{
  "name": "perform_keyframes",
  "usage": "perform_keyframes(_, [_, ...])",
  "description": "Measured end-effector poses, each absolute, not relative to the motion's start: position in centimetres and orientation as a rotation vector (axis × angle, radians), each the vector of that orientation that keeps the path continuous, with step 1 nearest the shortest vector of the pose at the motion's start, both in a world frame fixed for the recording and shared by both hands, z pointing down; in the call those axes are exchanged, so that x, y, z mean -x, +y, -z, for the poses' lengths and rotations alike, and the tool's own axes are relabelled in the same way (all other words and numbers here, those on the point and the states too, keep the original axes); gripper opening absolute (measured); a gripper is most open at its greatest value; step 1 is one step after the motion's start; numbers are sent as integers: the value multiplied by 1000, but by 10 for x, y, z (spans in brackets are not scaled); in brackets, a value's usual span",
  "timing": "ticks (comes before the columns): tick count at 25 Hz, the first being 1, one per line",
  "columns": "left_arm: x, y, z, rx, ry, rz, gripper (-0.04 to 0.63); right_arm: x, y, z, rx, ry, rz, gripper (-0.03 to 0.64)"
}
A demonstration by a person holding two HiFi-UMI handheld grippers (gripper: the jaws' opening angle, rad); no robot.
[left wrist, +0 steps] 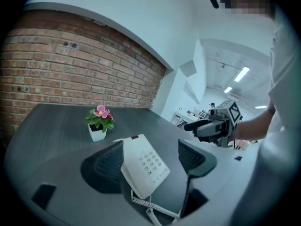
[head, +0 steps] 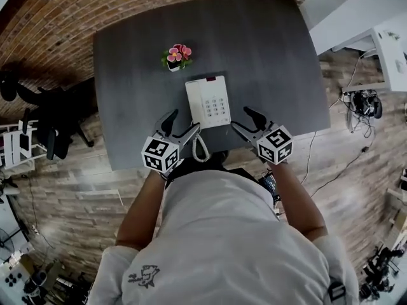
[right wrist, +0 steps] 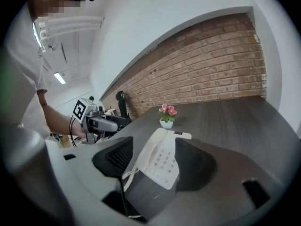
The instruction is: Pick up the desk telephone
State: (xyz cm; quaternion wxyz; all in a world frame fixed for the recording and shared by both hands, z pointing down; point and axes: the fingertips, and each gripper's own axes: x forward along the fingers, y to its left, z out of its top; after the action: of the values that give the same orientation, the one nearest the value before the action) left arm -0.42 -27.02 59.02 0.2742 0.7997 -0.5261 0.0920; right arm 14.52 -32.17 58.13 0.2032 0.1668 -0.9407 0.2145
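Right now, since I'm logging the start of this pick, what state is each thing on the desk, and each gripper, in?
Desk telephone: flat on the desk, handset seated, not gripped.
Coiled cord: slack, trailing towards the desk's near edge.
Flower pot: upright, behind the phone, apart from it.
Left gripper: open, empty, at the phone's near-left corner.
Right gripper: open, empty, by the phone's near-right corner.

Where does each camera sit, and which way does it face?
Head view: on the person's head, steeply down at desk telephone and table; torso, arms, left gripper, right gripper show.
Left gripper view: on left gripper, toward telephone; own jaws open; right gripper at right.
Right gripper view: on right gripper, toward telephone; own jaws open; left gripper at left.
Gripper views share telephone, potted flower.
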Motion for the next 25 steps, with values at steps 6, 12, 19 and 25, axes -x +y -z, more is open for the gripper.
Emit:
perform_keyframes(6, [9,-279,-647,-2057,-1336,-265,373,-141,-336,-637,-407,-2522,-684,261])
perform_keyframes(12, [13,-288,-690,-1960,-1258,-213,373,-138,-354,-687,-373,-2438,-822,261])
perform_keyframes(19, [12,-303,-725,-1899,-1191,-143,373,-133,-362,-726,-310,-2375,-938,218])
perform_keyframes(25, [7,-315,-742,-1876,-1129,-100,373,-126,-366,-750,-278,-2328,-991,193])
